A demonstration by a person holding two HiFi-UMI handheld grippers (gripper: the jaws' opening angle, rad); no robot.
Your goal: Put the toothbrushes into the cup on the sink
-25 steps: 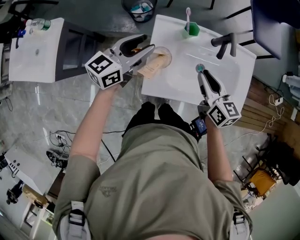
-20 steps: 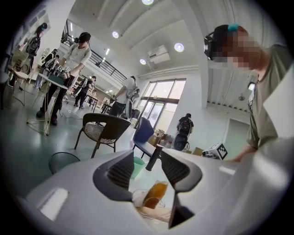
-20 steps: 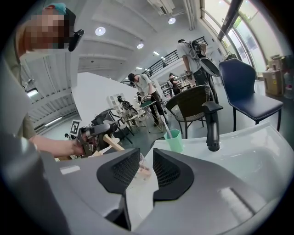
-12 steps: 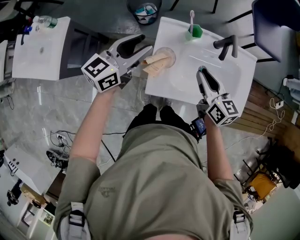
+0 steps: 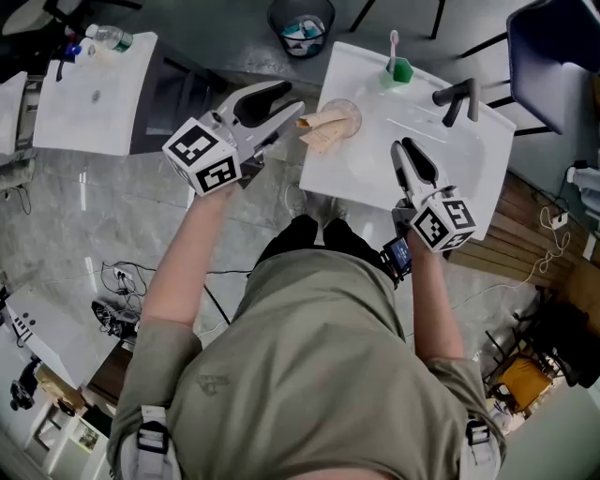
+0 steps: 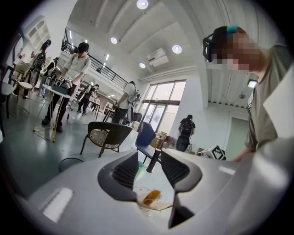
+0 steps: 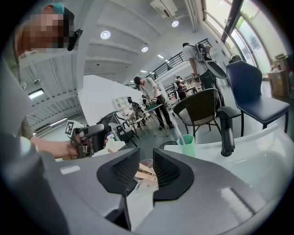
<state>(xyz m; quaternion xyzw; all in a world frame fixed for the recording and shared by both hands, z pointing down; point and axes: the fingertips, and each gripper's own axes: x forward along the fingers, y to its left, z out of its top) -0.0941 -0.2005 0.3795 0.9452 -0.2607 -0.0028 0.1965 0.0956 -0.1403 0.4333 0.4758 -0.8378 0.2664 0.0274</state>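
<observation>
Two hand-held grippers are over the near side of the white ceramic sink (image 5: 375, 164), and neither holds anything. The left gripper (image 6: 149, 155) has its jaws wide apart with only air between them. The right gripper (image 7: 146, 156) has its jaws parted by a narrower gap, also empty. Just beyond the left gripper, a clear plastic tumbler (image 5: 343, 114) stands close to the sink's left edge, with flat tan pieces (image 5: 322, 131) jutting out over its rim. Whether these are packaged toothbrushes cannot be told. Further back, a small green plastic cup (image 5: 401, 71) stands at the sink's rear rim with one pale toothbrush (image 5: 392, 43) upright in it. A black tap (image 5: 457, 94) stands beside it to the right. A dark round waste bin (image 5: 302, 19) is on the floor behind. Risks, as judged: the tumbler looks light and top-heavy, so a sideways brush from the open left jaws could tip it off the sink. A grip taken on the tan pieces at their overhanging end could lever the tumbler over. The green cup is narrow and close to the rim, so a careless insertion could topple it backward or knock out the brush already inside.
</observation>
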